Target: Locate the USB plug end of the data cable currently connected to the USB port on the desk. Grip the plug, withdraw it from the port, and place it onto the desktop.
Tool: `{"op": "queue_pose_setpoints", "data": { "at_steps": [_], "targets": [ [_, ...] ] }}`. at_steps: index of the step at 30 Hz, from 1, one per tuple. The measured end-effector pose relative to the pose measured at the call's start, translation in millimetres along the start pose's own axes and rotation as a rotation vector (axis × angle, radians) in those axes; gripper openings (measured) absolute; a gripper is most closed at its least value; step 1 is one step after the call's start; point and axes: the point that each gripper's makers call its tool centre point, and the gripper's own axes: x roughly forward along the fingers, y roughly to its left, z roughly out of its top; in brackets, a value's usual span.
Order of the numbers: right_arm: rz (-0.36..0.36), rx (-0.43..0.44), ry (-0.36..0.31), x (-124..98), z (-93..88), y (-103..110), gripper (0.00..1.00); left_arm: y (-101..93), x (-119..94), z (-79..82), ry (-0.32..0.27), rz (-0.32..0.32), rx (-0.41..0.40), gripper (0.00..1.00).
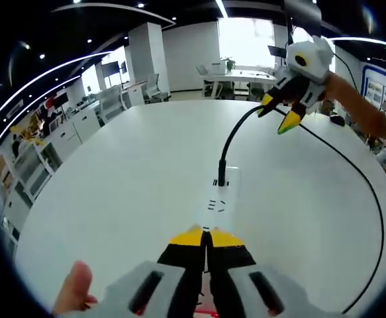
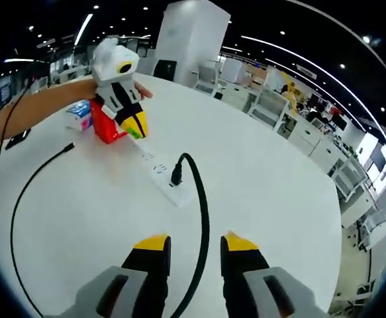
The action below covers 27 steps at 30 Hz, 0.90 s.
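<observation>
Cable (image 2: 202,218): one, black, plugged into one power strip (image 2: 158,171). Left claw (image 1: 206,236) clenched; right claw (image 2: 194,243) released, straddling cable.

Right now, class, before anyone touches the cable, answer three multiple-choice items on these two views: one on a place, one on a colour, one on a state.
1. Where is the plug?
A. Seated in the white power strip
B. Lying loose on the table
C. Held in the left gripper

2. What colour is the cable?
A. White
B. Black
C. Red

3. How do the right gripper's jaws stand?
A. Shut on the plug
B. Open, with the cable running between them
C. Shut, pressing the table

Answers:
1 A: the plug stands upright in the power strip.
2 B: the cable shows black against the white table.
3 B: the right gripper has a clear gap between its jaws, and the cable passes through it.
</observation>
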Motion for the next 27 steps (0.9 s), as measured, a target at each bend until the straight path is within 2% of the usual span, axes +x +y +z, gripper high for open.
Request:
{"op": "queue_pose_setpoints", "data": {
  "at_steps": [5,13,27],
  "targets": [
    [0.025,-0.020,0.005,9.2,6.2,-0.5,0.33,0.6,0.2,0.3,-0.001,-0.001,-0.001,0.02],
    [0.069,-0.059,0.057,24.7,11.1,-4.3,0.34,2.0,0.6,1.2,-0.002,-0.004,-0.002,0.02],
    [0.119,-0.146,0.114,51.8,33.4,1.7,0.33,2.2,0.4,1.1,0.001,-0.003,-0.001,0.02]
  ]
}}
